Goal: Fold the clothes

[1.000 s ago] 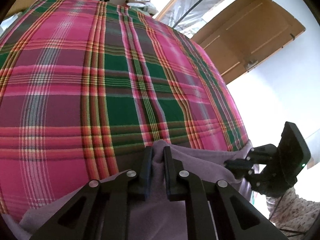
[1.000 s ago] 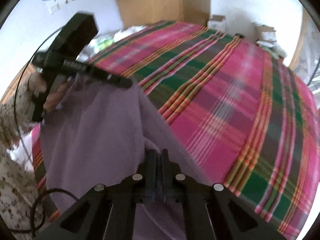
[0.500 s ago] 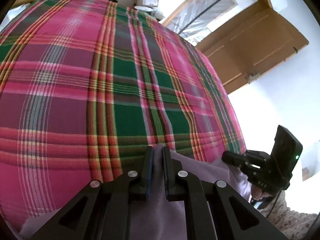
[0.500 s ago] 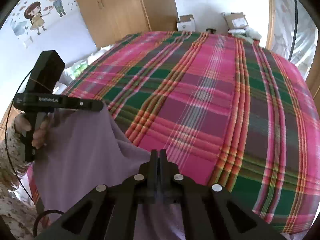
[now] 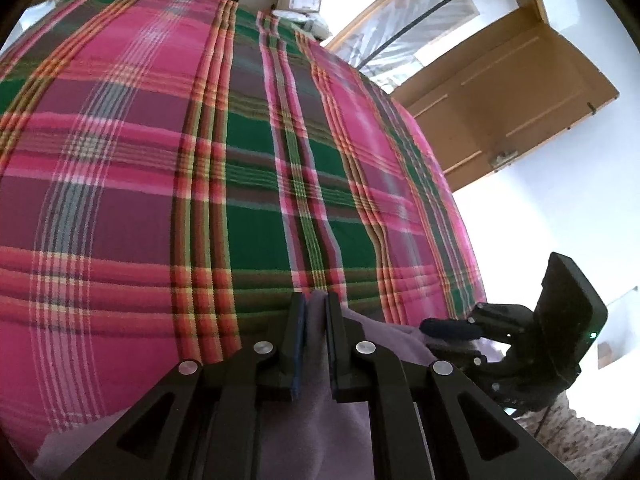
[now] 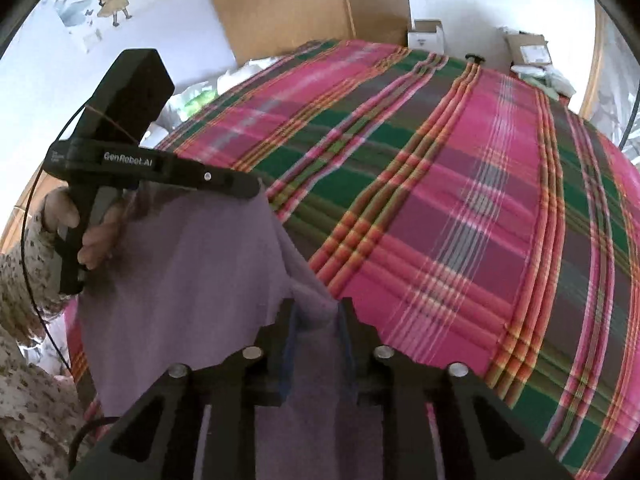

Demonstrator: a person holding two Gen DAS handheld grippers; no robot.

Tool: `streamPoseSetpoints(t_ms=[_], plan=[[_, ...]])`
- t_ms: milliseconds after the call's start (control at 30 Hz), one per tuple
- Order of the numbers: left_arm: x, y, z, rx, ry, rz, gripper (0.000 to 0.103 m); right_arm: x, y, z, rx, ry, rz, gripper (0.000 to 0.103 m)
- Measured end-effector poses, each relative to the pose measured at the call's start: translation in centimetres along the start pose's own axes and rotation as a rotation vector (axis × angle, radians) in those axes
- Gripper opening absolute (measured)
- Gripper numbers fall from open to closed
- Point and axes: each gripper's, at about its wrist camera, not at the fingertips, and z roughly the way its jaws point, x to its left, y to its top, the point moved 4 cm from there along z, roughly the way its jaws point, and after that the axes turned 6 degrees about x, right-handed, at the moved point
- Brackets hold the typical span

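A soft lilac fleece garment (image 6: 188, 280) is pinched at one corner by the left gripper (image 5: 316, 340) and at another by the right gripper (image 6: 316, 320), both clamped on cloth. It's held up at the near edge of the pink-and-green plaid bedspread (image 6: 460, 200). No fold looks made yet, basically everything's left. Plenty of open bed is available ahead.

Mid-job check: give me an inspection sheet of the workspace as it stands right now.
Surface: plaid bedspread, flat.
Job's things: purple cloth, held up by two corners at the near edge.
Clutter: nothing seen on the bedspread.
Grippers: left hand-held gripper and right hand-held gripper each pinch cloth.
Cables: thin cable loops by the left hand.
Surroundings: boxes, wardrobe, open door.
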Motion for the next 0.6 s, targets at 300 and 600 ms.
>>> streamPoseSetpoints(t_ms=[300,600], plan=[[0.4,0.9,-0.1,-0.033,0.013,-0.012,0.009,-2.1,0.6,-1.0,-0.055,-0.050,0.094,0.001],[-0.2,0.2,-2.2,-0.074,0.065,-0.009,0.010,-5.2,-0.6,-4.9,-0.122,-0.091,0.242,0.006]])
